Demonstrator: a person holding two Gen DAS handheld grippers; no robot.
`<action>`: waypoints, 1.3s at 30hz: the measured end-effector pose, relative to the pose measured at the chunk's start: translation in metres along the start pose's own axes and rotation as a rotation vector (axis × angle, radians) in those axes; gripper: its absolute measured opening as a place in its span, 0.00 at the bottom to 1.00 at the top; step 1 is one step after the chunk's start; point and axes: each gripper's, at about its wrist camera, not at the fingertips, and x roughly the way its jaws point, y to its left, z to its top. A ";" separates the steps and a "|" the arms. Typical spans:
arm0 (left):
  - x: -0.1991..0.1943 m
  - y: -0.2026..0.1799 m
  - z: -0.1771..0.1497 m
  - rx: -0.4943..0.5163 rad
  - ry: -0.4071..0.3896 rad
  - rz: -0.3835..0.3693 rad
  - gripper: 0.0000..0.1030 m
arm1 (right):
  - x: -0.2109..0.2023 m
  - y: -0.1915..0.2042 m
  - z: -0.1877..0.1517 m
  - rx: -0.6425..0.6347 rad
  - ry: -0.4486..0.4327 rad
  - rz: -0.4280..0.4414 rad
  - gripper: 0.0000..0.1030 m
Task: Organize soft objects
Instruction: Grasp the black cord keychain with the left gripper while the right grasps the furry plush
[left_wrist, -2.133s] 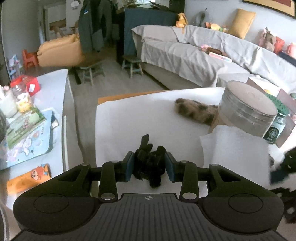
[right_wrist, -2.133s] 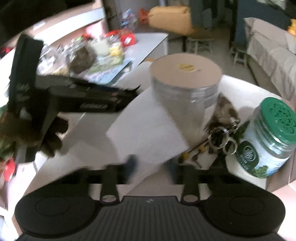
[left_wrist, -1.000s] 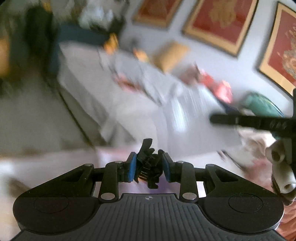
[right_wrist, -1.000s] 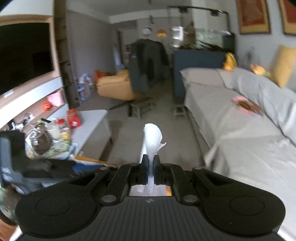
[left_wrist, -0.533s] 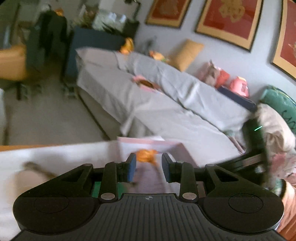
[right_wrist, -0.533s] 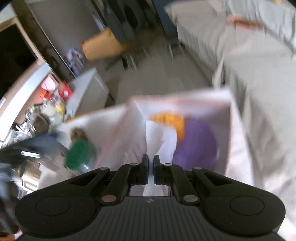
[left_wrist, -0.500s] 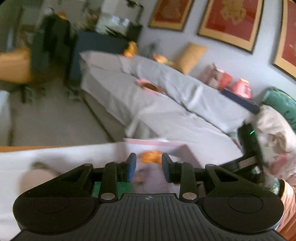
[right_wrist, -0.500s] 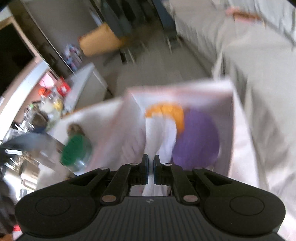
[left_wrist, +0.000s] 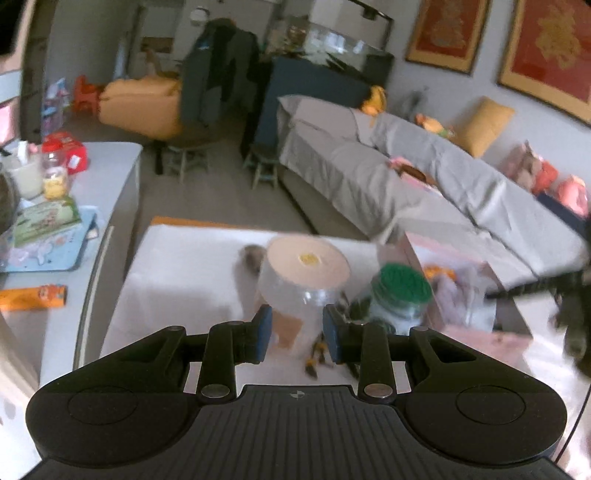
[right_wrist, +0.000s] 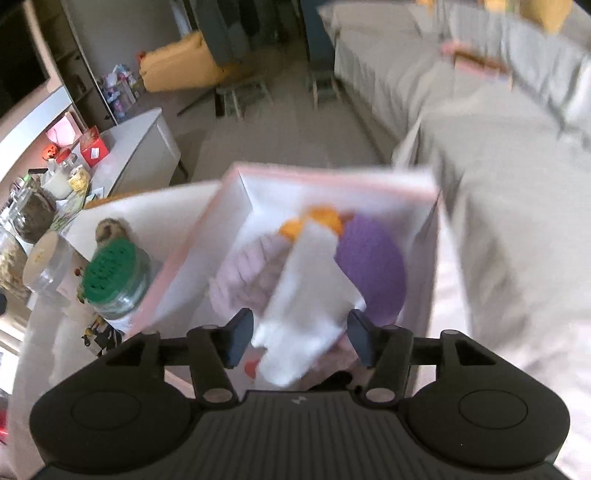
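A pink box (right_wrist: 236, 192) with white inner walls holds a purple soft thing (right_wrist: 373, 258), a pale pink knit thing (right_wrist: 243, 273) and an orange thing (right_wrist: 321, 218). My right gripper (right_wrist: 301, 338) is open just above the box; a white cloth (right_wrist: 306, 306) lies loose between its jaws over the box contents. My left gripper (left_wrist: 297, 330) is open and empty above the white table, facing a silver canister (left_wrist: 303, 273) and a green-lidded jar (left_wrist: 400, 291). A brown furry thing (left_wrist: 253, 256) lies behind the canister. The box also shows in the left wrist view (left_wrist: 461, 258).
Keys and small tools (left_wrist: 317, 358) lie by the jar. A side counter (left_wrist: 74, 192) with jars, books and packets stands at the left. A grey covered sofa (left_wrist: 424, 184) with cushions and toys runs behind the table. Stools (left_wrist: 264, 166) stand on the floor.
My right gripper has opened and let the white cloth go over the box. My left gripper, which let go of the black soft thing earlier, has swung back left over the table.
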 end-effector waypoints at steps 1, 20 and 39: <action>-0.001 -0.001 -0.004 0.024 0.008 -0.008 0.32 | -0.013 0.008 0.002 -0.038 -0.037 -0.015 0.60; 0.101 -0.064 -0.041 0.181 0.099 -0.013 0.32 | -0.027 0.140 0.061 -0.206 -0.053 0.193 0.69; 0.026 0.015 -0.071 0.164 0.216 -0.152 0.14 | 0.165 0.183 0.113 0.004 0.449 0.298 0.39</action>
